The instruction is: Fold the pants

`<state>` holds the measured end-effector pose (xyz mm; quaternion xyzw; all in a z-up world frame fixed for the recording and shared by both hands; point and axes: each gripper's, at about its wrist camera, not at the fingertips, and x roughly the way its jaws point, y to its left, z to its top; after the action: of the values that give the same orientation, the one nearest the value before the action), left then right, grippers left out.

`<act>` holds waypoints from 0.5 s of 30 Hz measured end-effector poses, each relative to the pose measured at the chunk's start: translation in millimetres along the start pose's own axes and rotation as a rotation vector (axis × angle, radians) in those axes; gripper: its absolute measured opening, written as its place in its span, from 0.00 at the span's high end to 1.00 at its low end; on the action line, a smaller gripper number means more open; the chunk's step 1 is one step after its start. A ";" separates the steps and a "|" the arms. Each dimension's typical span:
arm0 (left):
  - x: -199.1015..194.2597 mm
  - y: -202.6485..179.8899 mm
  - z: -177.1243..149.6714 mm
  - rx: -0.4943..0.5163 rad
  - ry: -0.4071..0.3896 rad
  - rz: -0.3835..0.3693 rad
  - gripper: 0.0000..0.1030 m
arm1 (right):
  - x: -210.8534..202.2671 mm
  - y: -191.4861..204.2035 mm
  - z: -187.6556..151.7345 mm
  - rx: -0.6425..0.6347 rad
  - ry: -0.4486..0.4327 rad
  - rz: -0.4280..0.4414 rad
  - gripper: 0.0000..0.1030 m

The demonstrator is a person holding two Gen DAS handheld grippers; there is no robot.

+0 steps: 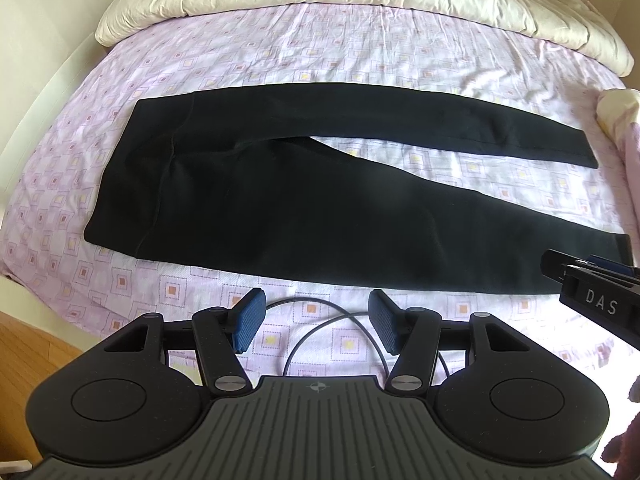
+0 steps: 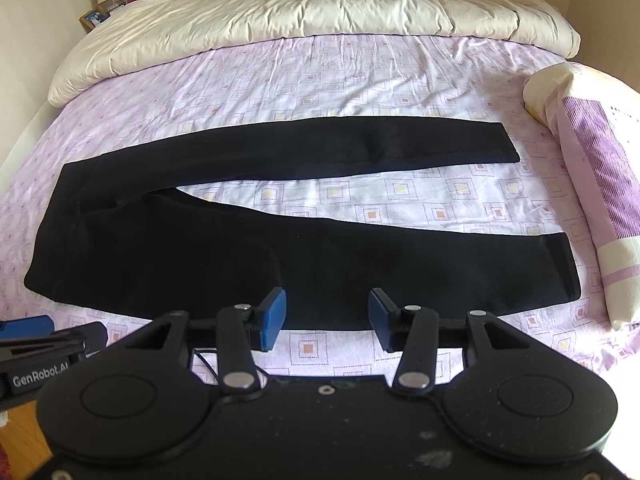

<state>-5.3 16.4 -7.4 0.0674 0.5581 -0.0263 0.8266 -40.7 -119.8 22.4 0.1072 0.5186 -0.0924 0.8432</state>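
Black pants (image 1: 280,200) lie flat on a bed, waistband to the left, both legs spread apart toward the right. In the right wrist view the same pants (image 2: 200,248) show both leg hems at the right. My left gripper (image 1: 316,322) hovers open over the sheet just in front of the pants' near edge, nothing between its blue pads. My right gripper (image 2: 327,318) is open too, over the near leg's front edge. The right gripper also appears at the right edge of the left wrist view as a black body (image 1: 592,292) near the near leg's hem.
The bed sheet (image 1: 320,52) is lilac with square prints. A cream duvet (image 2: 300,4) is bunched at the far side. A pillow (image 2: 592,168) lies at the right. A grey cable (image 1: 320,332) loops on the sheet by the left gripper. Wooden floor (image 1: 24,352) shows at the left.
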 end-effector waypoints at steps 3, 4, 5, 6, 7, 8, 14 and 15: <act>1.1 -0.7 -0.4 -0.003 0.004 0.001 0.46 | 0.5 -1.2 -0.1 0.000 0.002 0.003 0.53; 1.4 -0.5 -0.4 -0.005 0.005 0.002 0.46 | 0.6 -2.0 -0.3 0.000 0.002 0.005 0.53; 1.3 0.3 -0.5 -0.007 0.005 0.002 0.46 | 0.6 -1.9 0.1 0.000 0.003 0.006 0.52; 1.0 0.9 -0.6 -0.010 0.003 0.002 0.46 | 0.8 -1.9 0.5 0.002 0.003 0.008 0.53; 1.0 1.1 -0.9 -0.012 0.001 0.004 0.46 | 0.9 -2.5 0.6 0.003 0.004 0.009 0.53; 0.8 1.0 -0.9 -0.014 0.000 0.006 0.47 | 1.3 -2.0 0.9 0.003 0.005 0.010 0.53; 1.1 3.3 -1.1 -0.025 0.007 0.010 0.48 | 4.6 -2.3 2.8 0.002 0.016 0.024 0.53; 1.0 3.5 -0.7 -0.027 0.009 0.012 0.48 | 5.7 -1.8 3.4 0.001 0.020 0.027 0.52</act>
<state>-5.2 20.0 -8.3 0.0595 0.5617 -0.0137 0.8251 -35.8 -122.7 18.7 0.1154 0.5253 -0.0799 0.8392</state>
